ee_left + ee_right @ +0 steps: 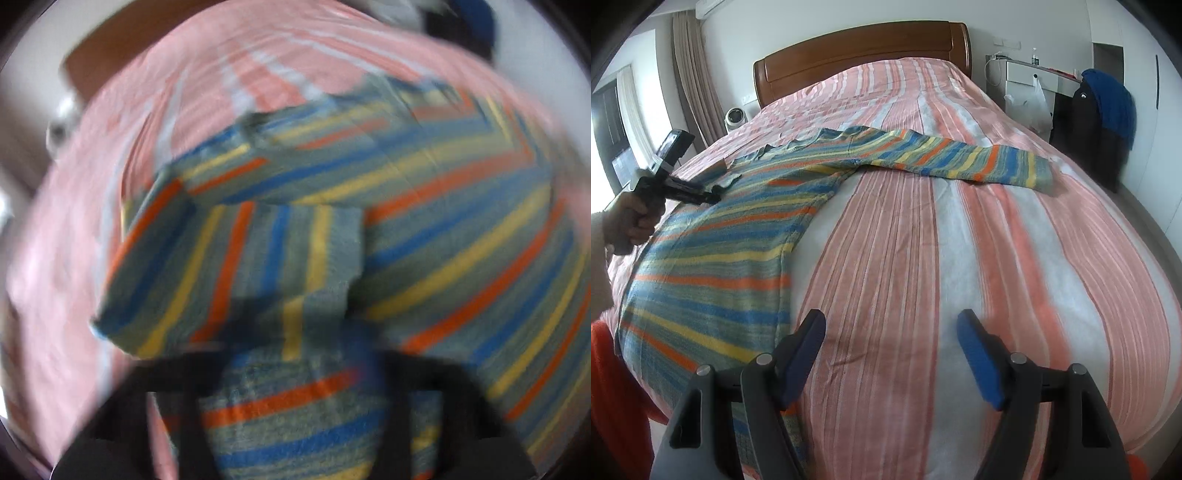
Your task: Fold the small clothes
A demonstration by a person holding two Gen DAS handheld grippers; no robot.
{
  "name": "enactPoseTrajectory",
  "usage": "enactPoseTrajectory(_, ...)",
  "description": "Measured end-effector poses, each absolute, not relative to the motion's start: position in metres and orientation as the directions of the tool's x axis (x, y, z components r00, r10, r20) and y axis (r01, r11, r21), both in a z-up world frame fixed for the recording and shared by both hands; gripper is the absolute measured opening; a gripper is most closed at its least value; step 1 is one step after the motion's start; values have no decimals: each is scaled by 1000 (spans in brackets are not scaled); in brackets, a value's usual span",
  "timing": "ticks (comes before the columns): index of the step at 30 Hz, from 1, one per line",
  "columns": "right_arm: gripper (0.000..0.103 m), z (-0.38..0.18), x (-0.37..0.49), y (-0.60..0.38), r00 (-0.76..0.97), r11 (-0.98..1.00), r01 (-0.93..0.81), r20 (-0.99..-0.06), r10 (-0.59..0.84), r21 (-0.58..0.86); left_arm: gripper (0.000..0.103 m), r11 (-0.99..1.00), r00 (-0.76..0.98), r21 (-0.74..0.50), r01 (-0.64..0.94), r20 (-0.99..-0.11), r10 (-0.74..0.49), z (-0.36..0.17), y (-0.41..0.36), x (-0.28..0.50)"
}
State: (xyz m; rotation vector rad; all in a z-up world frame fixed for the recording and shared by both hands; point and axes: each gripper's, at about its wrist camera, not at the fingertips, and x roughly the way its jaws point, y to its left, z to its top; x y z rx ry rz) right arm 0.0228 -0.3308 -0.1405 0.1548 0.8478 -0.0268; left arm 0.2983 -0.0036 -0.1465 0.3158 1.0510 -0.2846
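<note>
A striped sweater in grey, blue, yellow and orange lies on the pink striped bed. Its right sleeve stretches out flat to the right. My left gripper is over the sweater's left shoulder, shut on the left sleeve. In the blurred left wrist view that sleeve is pinched between the fingers and lies folded over the sweater body. My right gripper is open and empty, above the bedspread just right of the sweater's hem.
A wooden headboard stands at the far end. A white fan sits at the bed's left. A white desk and a chair with a blue garment stand at the right. Something orange lies at the lower left.
</note>
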Motion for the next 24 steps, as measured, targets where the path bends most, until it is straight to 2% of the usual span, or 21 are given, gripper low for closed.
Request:
enactPoseTrajectory(5, 73, -138, 21, -327, 679, 992, 69, -734, 31, 106, 4, 997, 586, -49, 51, -807, -70, -94, 102, 303)
enactPoseTrajectory(8, 73, -140, 23, -326, 680, 992, 61, -732, 39, 110, 3, 962, 616, -120, -245, -785, 59, -77, 201, 300)
enactPoseTrajectory(9, 73, -140, 24, -325, 678, 992, 60, -734, 42, 111, 3, 929, 595, -102, -355, -791, 141, -80, 238, 296)
enactPoseTrajectory(11, 73, -143, 26, -323, 670, 992, 58, -741, 45, 113, 3, 879, 538, -77, -470, -815, 216, -91, 281, 292)
enactPoseTrajectory(17, 73, -146, 30, -316, 660, 995, 50, -750, 36, 91, 2, 856, 467, -44, -515, -852, 237, -125, 302, 285)
enactPoseTrajectory(22, 73, -149, 30, -315, 657, 995, 49, -753, 30, 82, 2, 817, 440, -88, -570, -873, 213, -142, 324, 276)
enactPoseTrajectory(24, 73, -150, 30, -315, 655, 995, 48, -755, 32, 84, 5, 813, 445, -109, -572, -874, 196, -145, 331, 270)
